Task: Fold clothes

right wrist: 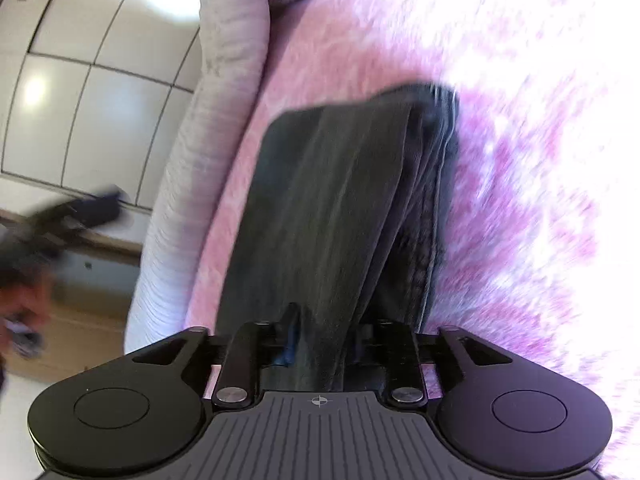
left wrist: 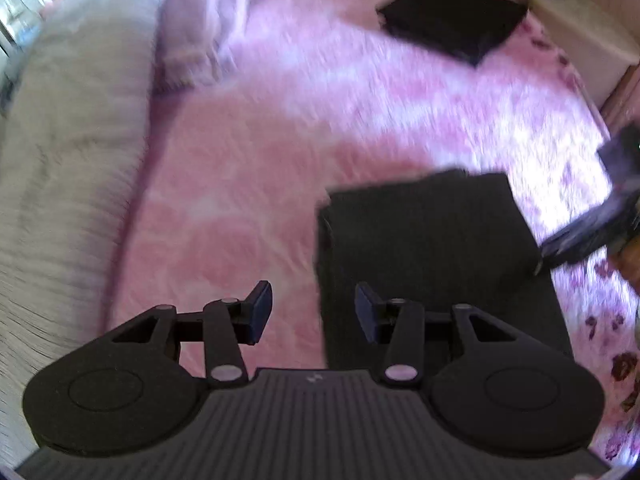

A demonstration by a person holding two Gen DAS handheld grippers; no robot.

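A dark folded garment (left wrist: 432, 256) lies on the pink bed cover (left wrist: 240, 220), just ahead and right of my left gripper (left wrist: 314, 312), which is open and empty above the cover. My right gripper (right wrist: 320, 340) is shut on the near edge of the same dark garment (right wrist: 340, 200), which stretches away from its fingers in layered folds. The right gripper also shows at the right edge of the left wrist view (left wrist: 588, 232). A second folded dark garment (left wrist: 452, 28) lies at the far end of the bed.
A pale rolled blanket (left wrist: 72, 140) runs along the left side of the bed. A pillow (left wrist: 200, 28) lies at the head. A white bedside unit (left wrist: 588, 44) stands at the far right. Tiled floor (right wrist: 80, 80) shows beyond the blanket.
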